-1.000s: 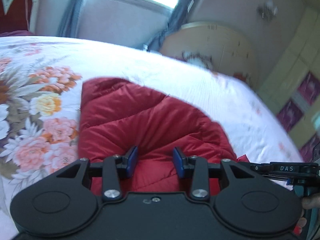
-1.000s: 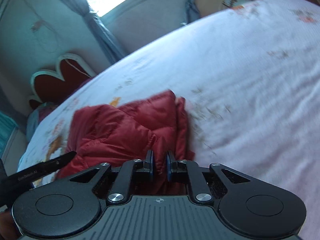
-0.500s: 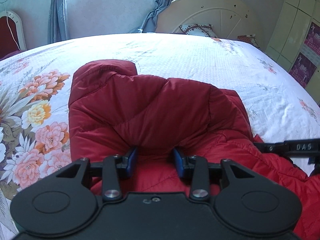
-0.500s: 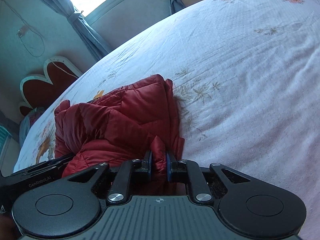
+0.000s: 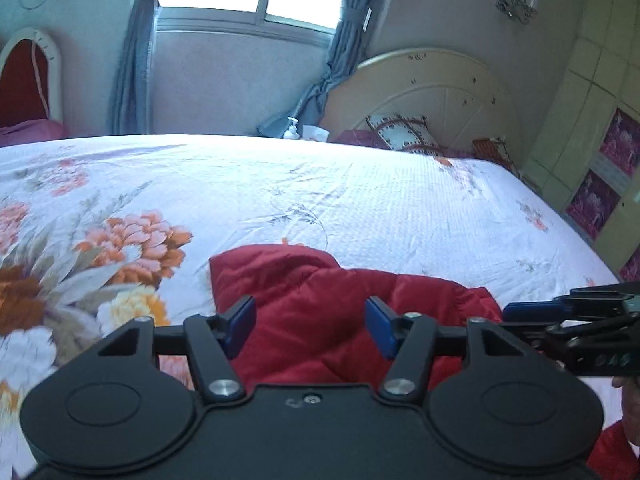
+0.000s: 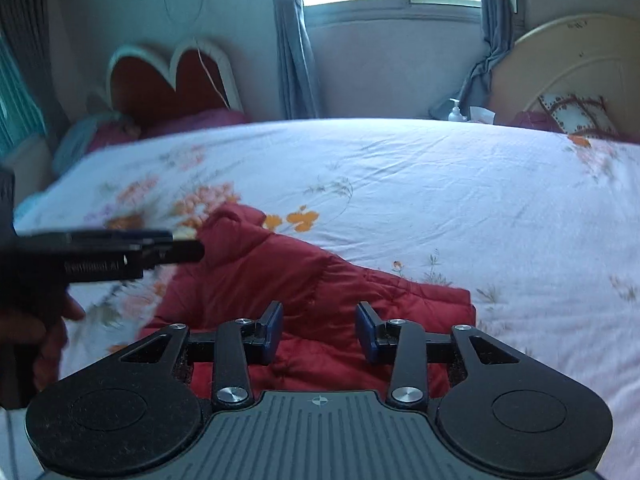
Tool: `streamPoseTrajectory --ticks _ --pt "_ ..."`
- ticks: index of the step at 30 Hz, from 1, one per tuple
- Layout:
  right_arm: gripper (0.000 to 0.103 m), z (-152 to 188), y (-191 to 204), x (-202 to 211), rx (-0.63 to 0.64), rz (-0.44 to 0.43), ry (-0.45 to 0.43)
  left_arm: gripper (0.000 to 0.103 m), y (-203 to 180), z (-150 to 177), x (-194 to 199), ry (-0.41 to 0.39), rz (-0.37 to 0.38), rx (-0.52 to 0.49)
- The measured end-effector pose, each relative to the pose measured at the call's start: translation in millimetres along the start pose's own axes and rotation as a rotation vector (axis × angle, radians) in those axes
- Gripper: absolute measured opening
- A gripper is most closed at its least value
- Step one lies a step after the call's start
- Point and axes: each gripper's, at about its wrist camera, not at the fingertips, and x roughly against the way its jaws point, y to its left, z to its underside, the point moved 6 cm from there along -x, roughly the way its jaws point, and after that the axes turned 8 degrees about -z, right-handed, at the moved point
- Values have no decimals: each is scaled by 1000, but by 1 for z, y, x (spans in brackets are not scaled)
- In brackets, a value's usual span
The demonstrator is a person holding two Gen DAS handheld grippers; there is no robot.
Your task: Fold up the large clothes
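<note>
A red quilted jacket (image 5: 320, 312) lies folded on the floral bedspread (image 5: 360, 200), close in front of both grippers. It also shows in the right wrist view (image 6: 280, 280). My left gripper (image 5: 310, 326) is open and empty, lifted above the jacket's near edge. My right gripper (image 6: 320, 332) is open and empty, also above the jacket. The right gripper shows at the right edge of the left wrist view (image 5: 568, 312). The left gripper shows at the left of the right wrist view (image 6: 132, 252).
The bedspread (image 6: 440, 200) stretches away past the jacket. A cream round headboard (image 5: 432, 96) with a patterned pillow (image 5: 404, 134) stands at the back right. A heart-shaped red headboard (image 6: 172, 76) and a window with grey curtains (image 6: 292, 40) are behind.
My right gripper has let go of the jacket's fold and opened wide. My left gripper has opened wider. Both have pulled back and up, so the jacket lies lower in view.
</note>
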Motion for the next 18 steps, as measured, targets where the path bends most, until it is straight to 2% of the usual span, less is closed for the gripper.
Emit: streamPoseTrajectory --ticks 5,9,12,18 --pt "40 14 -37 -47 -92 64 55 59 -22 -6 -55 77 59 -86" --pt "40 38 -59 -53 -190 23 39 64 -26 4 -92 156 55 -95" --pt "40 41 -66 -52 -232 -1 10 67 -28 7 -102 151 37 -129" --pt "40 41 -62 -53 -183 19 -3 68 -33 5 -101 165 6 -191"
